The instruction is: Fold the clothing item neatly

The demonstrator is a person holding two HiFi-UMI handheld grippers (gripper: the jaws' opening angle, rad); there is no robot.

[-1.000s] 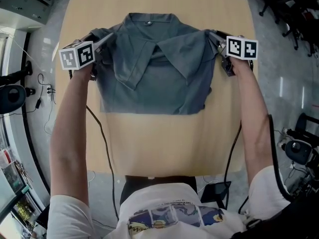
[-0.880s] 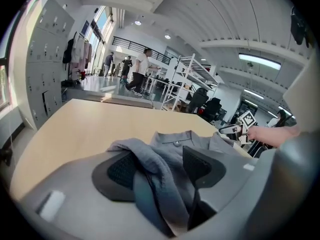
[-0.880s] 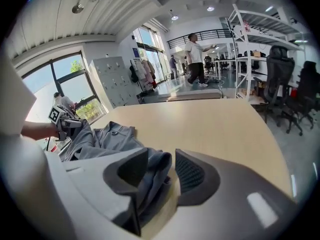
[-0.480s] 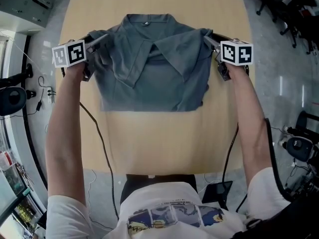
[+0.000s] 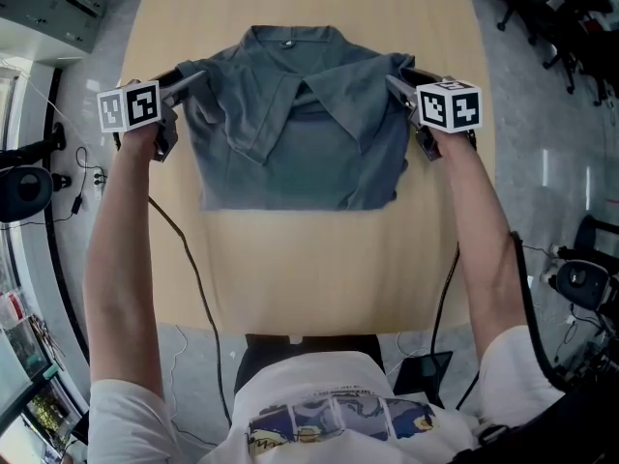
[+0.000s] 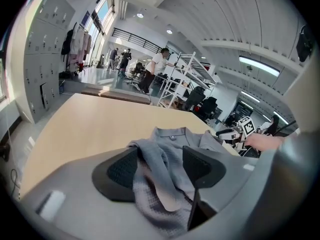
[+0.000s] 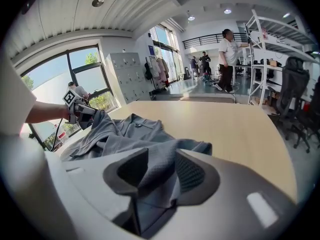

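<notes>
On the left side of the bench (image 5: 319, 259), the left hand-held gripper (image 5: 190, 75) is pinching a bunched fold of the grey polo shirt (image 5: 309, 172) at its left shoulder edge, and in the left gripper view the cloth is filling the gap between its dark pads (image 6: 121, 168). Across the middle, the shirt is lying front up with its collar (image 5: 290, 37) at the far end, and both sleeves are already lying crossed inward over the chest. At the right shoulder edge, the right hand-held gripper (image 5: 397, 82) is likewise gripping a gathered ridge of fabric, its jaws standing fairly wide around it. Over the last second both tools have been drifting leftward in the head view and rising slightly. The shirt's side edges are peeling off the bench, and the near hem is creeping a little toward the far side. That suggests the sleeve folds are done and the person is starting to lift the collar half, probably to bring it over onto the near hem. The risk seems to be the loose sleeves sliding out as the cloth is rising.
</notes>
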